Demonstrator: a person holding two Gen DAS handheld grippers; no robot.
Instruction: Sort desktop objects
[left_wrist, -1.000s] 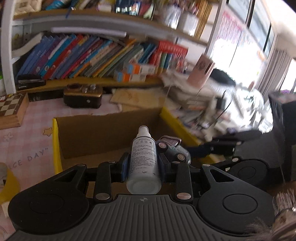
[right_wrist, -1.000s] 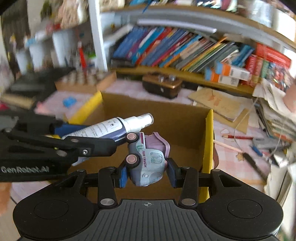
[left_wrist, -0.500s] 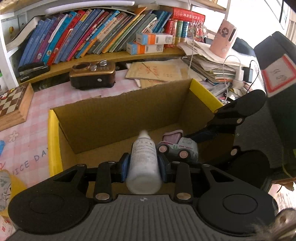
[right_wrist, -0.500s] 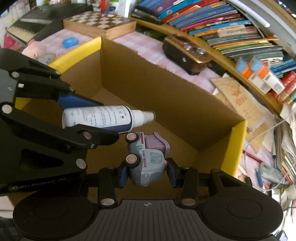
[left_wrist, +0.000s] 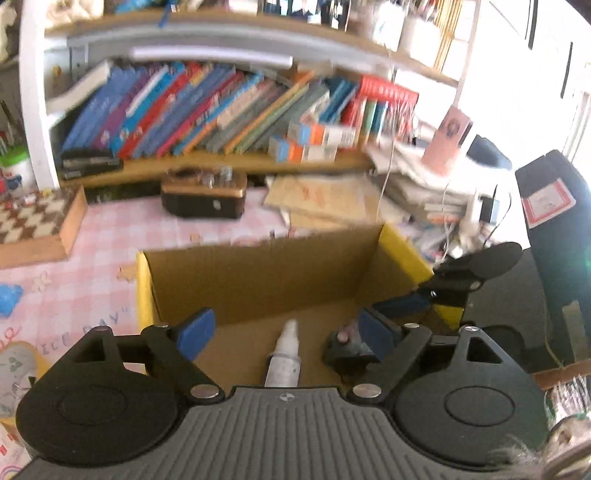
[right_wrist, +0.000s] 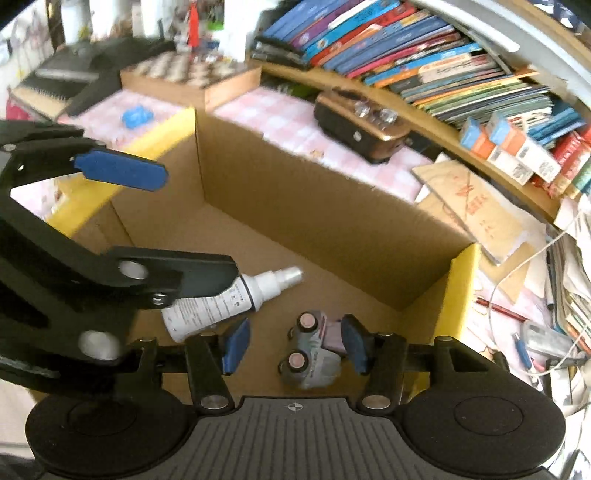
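**Both tongs parted over the box; contents released**

Left gripper (left_wrist: 284, 328) stands with its jaws wide apart, gripping nothing. Right gripper (right_wrist: 293, 345) is likewise apart; its right pad lies close against the toy truck (right_wrist: 314, 354), and contact cannot be ruled out. The spray bottle (right_wrist: 229, 301) lies on its side on the floor of the cardboard box (right_wrist: 321, 206), and the truck rests just beside it.

Risks, as judged: withdrawing the right gripper sideways could drag or tip the truck. The bottle, being round, may roll if nudged. The two grippers sit close together and could collide on exit.
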